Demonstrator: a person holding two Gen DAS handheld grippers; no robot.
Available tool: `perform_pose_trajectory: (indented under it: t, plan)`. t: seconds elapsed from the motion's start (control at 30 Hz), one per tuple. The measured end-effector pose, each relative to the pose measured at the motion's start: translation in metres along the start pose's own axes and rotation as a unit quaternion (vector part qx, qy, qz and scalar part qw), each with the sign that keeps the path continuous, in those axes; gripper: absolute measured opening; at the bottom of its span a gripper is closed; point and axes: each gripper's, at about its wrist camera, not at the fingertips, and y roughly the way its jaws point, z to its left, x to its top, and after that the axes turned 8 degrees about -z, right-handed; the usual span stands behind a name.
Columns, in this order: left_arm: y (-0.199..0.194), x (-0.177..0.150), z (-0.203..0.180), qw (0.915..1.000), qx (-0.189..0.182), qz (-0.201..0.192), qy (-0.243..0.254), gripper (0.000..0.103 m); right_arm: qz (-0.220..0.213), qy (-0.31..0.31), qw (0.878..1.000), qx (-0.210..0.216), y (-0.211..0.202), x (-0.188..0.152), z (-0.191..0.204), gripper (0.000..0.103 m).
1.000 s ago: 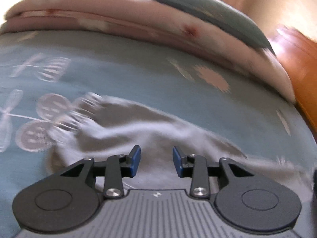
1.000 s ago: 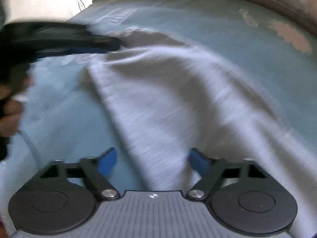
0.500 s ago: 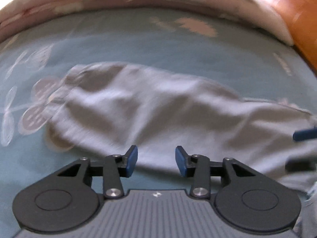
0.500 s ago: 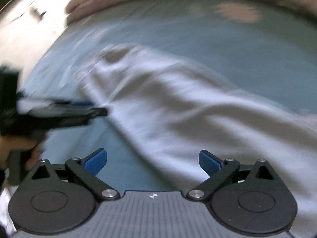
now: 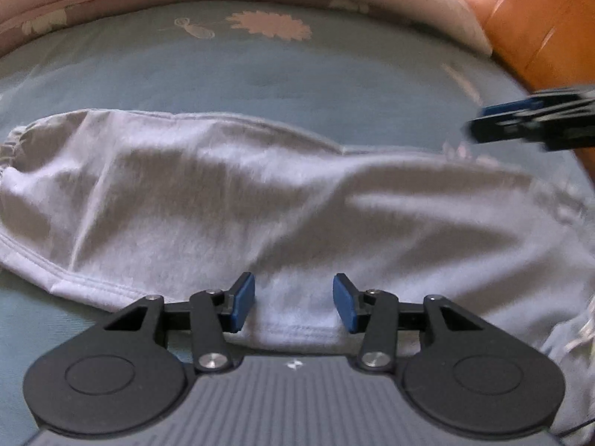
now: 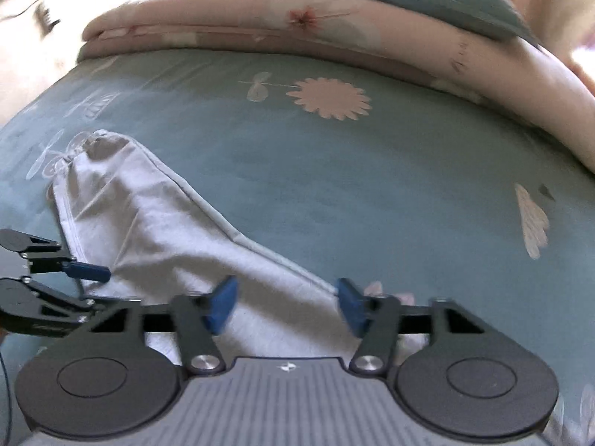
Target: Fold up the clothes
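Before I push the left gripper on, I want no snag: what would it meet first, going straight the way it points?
Most likely the grey garment: its hemmed edge lies between the opening jaws of the left gripper, not pinched.

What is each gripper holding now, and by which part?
Nothing is held. The left gripper, jaws opening, and the right gripper, jaws closing, hang apart over the near hem of the grey garment.

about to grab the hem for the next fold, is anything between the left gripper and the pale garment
Nothing visible is. The left gripper hangs right over the near hem of the pale garment, its jaws opening, with only cloth below the gap. The right gripper is off at the garment's far right end, clear of that path. The bedsheet around it is bare.
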Motion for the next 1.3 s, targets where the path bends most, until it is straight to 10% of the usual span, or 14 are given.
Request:
perform_pose_trajectory:
  t: [0.63,0.7,0.77,1.07,1.17,1.3]
  plan:
    - [-0.002,-0.017,0.013,0.9989,-0.010,-0.023,-0.039,0.052,0.084,-0.206,0.958,0.181,0.137,0.018,0.037,0.053]
    - [-0.001,-0.015,0.009,0.9993,-0.010,-0.019,-0.032,0.057,0.100,-0.193,0.957,0.191,0.140,0.023,0.036,0.044]
    - [0.001,-0.012,0.005,0.9996,-0.012,-0.012,-0.023,0.061,0.116,-0.185,0.955,0.200,0.141,0.029,0.036,0.006]
    - [0.003,-0.005,0.004,0.9994,-0.019,0.001,-0.029,0.066,0.022,-0.305,0.943,0.134,0.084,0.035,0.061,0.012]
    - [0.004,-0.003,0.002,0.9996,-0.017,0.007,-0.021,0.066,0.065,-0.321,0.937,0.122,0.100,0.017,0.061,0.020]
    - [-0.003,0.001,0.000,0.9999,-0.007,-0.005,-0.009,0.065,0.045,-0.229,0.967,0.105,0.099,0.030,0.039,0.037]
